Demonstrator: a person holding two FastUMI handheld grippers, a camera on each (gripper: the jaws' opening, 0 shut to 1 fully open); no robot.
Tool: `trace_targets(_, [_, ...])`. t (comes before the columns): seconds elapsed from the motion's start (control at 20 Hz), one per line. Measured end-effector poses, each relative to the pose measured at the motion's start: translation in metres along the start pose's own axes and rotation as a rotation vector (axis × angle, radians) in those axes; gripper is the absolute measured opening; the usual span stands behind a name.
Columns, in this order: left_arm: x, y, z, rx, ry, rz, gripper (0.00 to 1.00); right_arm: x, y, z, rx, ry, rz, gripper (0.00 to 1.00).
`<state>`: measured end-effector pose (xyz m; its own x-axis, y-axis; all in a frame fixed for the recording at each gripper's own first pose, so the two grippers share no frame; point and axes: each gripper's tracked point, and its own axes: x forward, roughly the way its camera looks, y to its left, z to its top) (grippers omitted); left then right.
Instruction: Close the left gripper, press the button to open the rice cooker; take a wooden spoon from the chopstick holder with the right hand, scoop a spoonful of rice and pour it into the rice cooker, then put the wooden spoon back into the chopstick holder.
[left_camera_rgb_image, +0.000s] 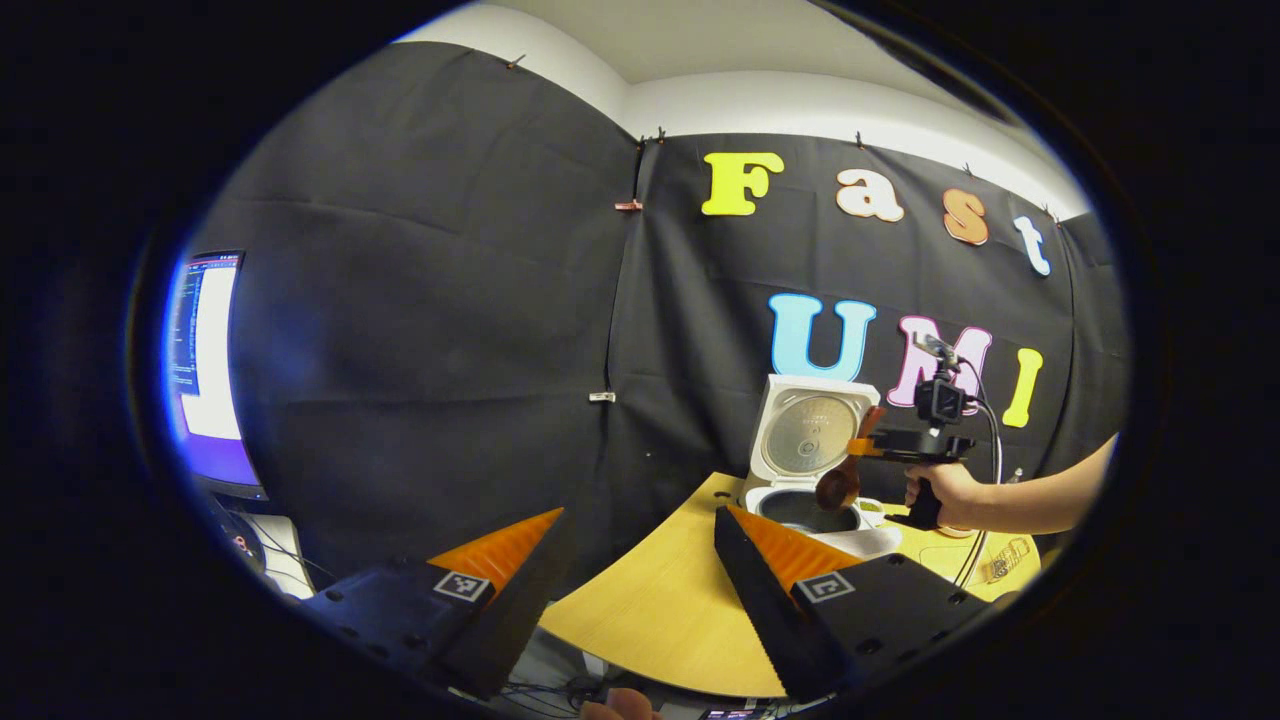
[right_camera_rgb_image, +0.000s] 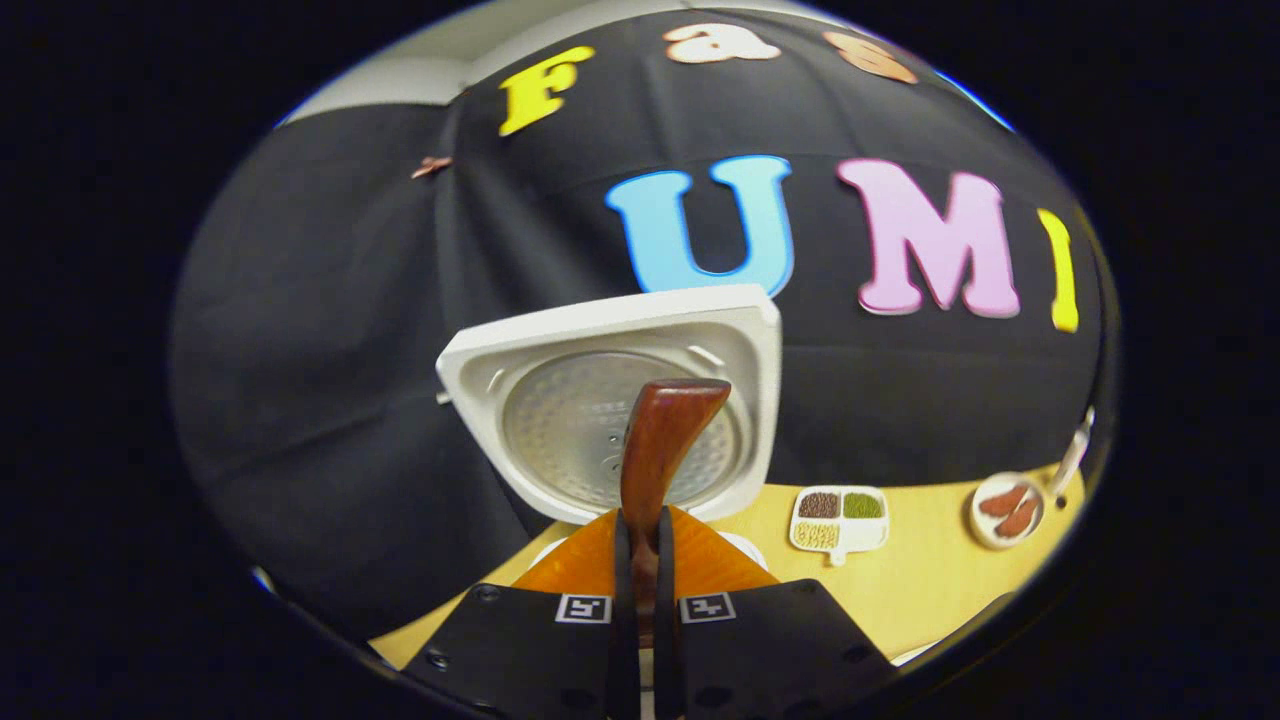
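We held the wooden spoon (right_camera_rgb_image: 655, 450) clamped by its handle between the fingers of our right gripper (right_camera_rgb_image: 640, 560), the two fingers pressing on either side of the shaft. Seen from the left gripper view, the spoon's bowl (left_camera_rgb_image: 838, 487) hung just above the rice cooker's (left_camera_rgb_image: 800, 505) open pot, tipped downward, with the cooker's lid (left_camera_rgb_image: 812, 430) standing upright behind it. Our left gripper (left_camera_rgb_image: 640, 560) was released, fingers spread wide, well back from the cooker over the tabletop (left_camera_rgb_image: 650, 600). A divided dish of grains (right_camera_rgb_image: 838, 518) sat on the tabletop to the right of the cooker.

We judged the spoon stiff, light and fairly smooth, so a grip partway along the handle seemed right. It looked liable to swivel between the fingers if knocked against the cooker's rim.
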<state>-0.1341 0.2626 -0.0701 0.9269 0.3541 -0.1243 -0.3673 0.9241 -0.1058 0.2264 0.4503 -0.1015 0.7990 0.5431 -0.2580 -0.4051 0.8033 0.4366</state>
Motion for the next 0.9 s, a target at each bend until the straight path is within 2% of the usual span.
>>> trace_targets(0.2, [0.008, -0.024, 0.007, 0.013, -0.010, -0.035, 0.95, -0.045, -0.034, 0.044, 0.150, -0.087, 0.000, 0.10])
trace_targets(0.6, [0.023, -0.093, 0.028, 0.061, -0.053, -0.140, 0.95, -0.162, -0.145, 0.117, 0.203, -0.245, -0.032, 0.10])
trace_targets(0.9, [0.029, -0.152, 0.035, 0.063, -0.069, -0.207, 0.95, -0.247, -0.256, 0.134, 0.195, -0.295, -0.142, 0.10])
